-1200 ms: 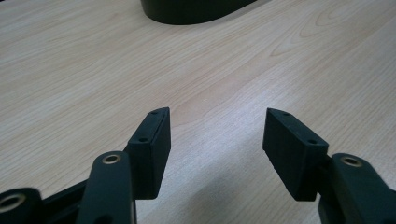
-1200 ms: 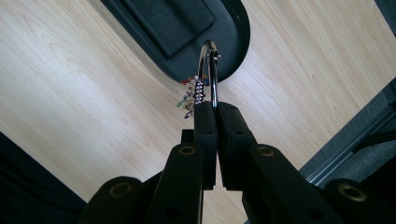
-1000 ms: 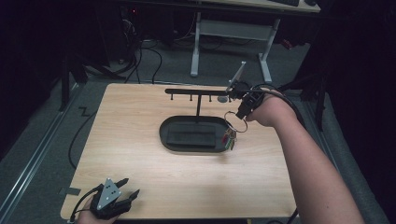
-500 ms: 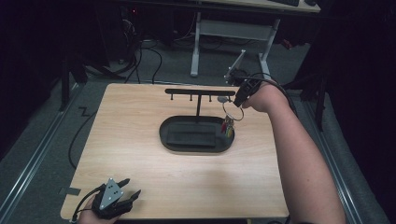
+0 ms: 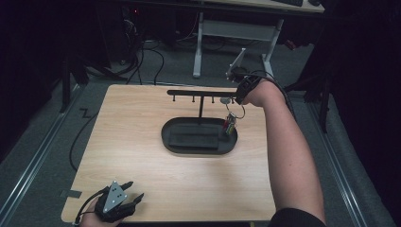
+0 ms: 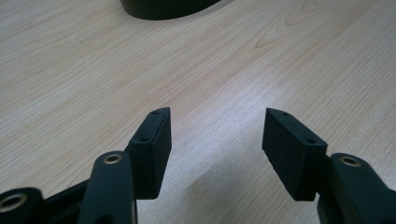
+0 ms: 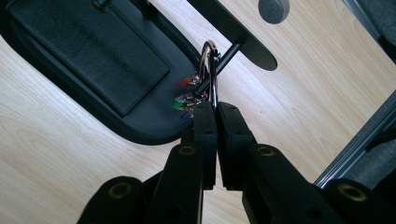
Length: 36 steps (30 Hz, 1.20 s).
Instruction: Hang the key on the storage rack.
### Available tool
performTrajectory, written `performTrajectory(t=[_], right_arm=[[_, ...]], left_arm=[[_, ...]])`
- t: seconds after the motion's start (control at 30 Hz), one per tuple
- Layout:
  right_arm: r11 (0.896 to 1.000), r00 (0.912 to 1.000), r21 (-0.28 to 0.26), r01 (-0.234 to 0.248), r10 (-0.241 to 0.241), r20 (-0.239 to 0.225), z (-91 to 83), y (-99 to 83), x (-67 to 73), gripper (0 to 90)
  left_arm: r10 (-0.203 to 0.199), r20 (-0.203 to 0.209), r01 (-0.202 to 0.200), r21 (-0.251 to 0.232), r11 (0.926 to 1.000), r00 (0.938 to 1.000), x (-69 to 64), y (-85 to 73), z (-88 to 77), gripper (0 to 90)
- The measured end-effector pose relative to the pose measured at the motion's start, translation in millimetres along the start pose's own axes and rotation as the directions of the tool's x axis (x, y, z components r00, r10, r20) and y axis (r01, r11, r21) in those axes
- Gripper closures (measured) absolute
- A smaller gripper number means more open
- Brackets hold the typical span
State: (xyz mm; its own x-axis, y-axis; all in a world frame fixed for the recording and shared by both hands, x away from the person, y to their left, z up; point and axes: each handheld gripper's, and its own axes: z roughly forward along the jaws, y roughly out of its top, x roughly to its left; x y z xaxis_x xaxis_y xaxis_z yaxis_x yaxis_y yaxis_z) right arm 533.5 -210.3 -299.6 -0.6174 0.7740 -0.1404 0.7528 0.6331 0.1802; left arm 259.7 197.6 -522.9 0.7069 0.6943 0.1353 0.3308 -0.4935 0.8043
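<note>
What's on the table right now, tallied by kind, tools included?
Hook rack with tray base: 1
Key ring with coloured tags: 1, pinched in the right tool
Tools: 2, the left tool open over bare table
Total: 4

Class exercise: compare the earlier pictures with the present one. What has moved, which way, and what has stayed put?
The right gripper, shut on the key ring, has carried it toward the table's far edge, up to the rack's right end; the coloured keys hang above the tray. The left gripper stays open at the near left corner. Rack and tray are unmoved.
</note>
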Motion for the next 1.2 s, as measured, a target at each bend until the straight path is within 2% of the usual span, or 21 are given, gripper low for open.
performTrajectory(t=[0.07,0.13,0.17,0.27,0.3,0.37,0.4,0.6,0.67,0.83,0.97,1.0,1.07,1.2], right_arm=[[1.0,0.9999,0.009,-0.014,0.014,-0.004,1.5,1.3,0.2,87.9],[1.0,1.0,0.005,-0.006,0.006,0.005,2.1,3.4,-1.0,87.8],[1.0,1.0,0.011,-0.008,0.008,-0.006,2.9,5.3,-0.9,87.7],[1.0,0.9999,0.016,0.006,-0.006,0.01,6.7,9.3,-1.6,87.2],[1.0,0.9999,0.021,-0.012,0.011,0.012,7.0,10.6,-0.6,86.5],[1.0,0.9999,0.005,-0.012,0.012,0.011,8.0,12.4,-0.9,79.8],[0.999,0.999,0.004,-0.041,0.041,0.017,7.3,13.4,1.2,77.3],[0.999,0.9979,-0.045,-0.017,0.019,0.061,0.0,13.6,12.6,62.6],[0.997,0.9981,-0.069,-0.031,0.034,0.05,-2.7,11.1,15.5,57.4],[0.988,0.997,-0.146,-0.053,0.06,0.048,-7.1,-0.3,24.0,48.7],[0.976,0.9956,-0.198,-0.09,0.094,0.007,-7.8,-11.1,30.9,39.3],[0.974,0.9948,-0.207,-0.097,0.101,0.009,-7.4,-14.3,32.0,36.7],[0.967,0.9922,-0.228,-0.118,0.124,0.011,-5.5,-21.1,33.4,34.9],[0.955,0.9904,-0.266,-0.133,0.138,-0.001,3.5,-37.5,38.1,29.3]], left_arm=[[0.003,-0.001,-0.003,0.002,1.0,1.0,0.1,0.0,-0.7,42.9],[-0.002,-0.002,0.002,0.0,1.0,1.0,0.4,-0.2,-0.8,42.9],[-0.002,-0.003,0.002,-0.001,1.0,1.0,0.5,-0.4,-0.7,42.9],[-0.003,-0.003,0.003,0.0,1.0,1.0,0.8,-0.3,-0.9,42.8],[-0.003,-0.004,0.003,0.0,1.0,1.0,0.8,-0.3,-1.2,42.8],[-0.004,-0.006,0.004,-0.001,1.0,1.0,1.2,-0.5,-1.4,42.8],[-0.007,-0.009,0.007,-0.001,1.0,0.9999,1.4,-0.6,-1.3,42.8],[-0.008,-0.015,0.008,-0.003,1.0,0.9999,2.1,0.1,-1.5,42.6],[-0.009,-0.014,0.009,-0.005,0.9999,0.9999,2.4,0.3,-2.1,42.5],[-0.025,-0.005,0.025,-0.012,0.9996,0.9997,4.6,0.2,-1.8,41.5],[-0.02,0.005,0.02,-0.008,0.9998,0.9998,5.1,-0.5,-1.5,41.3],[-0.019,0.005,0.019,-0.007,0.9998,0.9998,5.1,-0.5,-1.1,41.3],[-0.021,0.007,0.021,-0.012,0.9997,0.9998,5.1,-0.1,-1.7,41.1],[-0.019,0.006,0.02,-0.023,0.9995,0.9998,4.6,1.8,-1.7,41.0]])
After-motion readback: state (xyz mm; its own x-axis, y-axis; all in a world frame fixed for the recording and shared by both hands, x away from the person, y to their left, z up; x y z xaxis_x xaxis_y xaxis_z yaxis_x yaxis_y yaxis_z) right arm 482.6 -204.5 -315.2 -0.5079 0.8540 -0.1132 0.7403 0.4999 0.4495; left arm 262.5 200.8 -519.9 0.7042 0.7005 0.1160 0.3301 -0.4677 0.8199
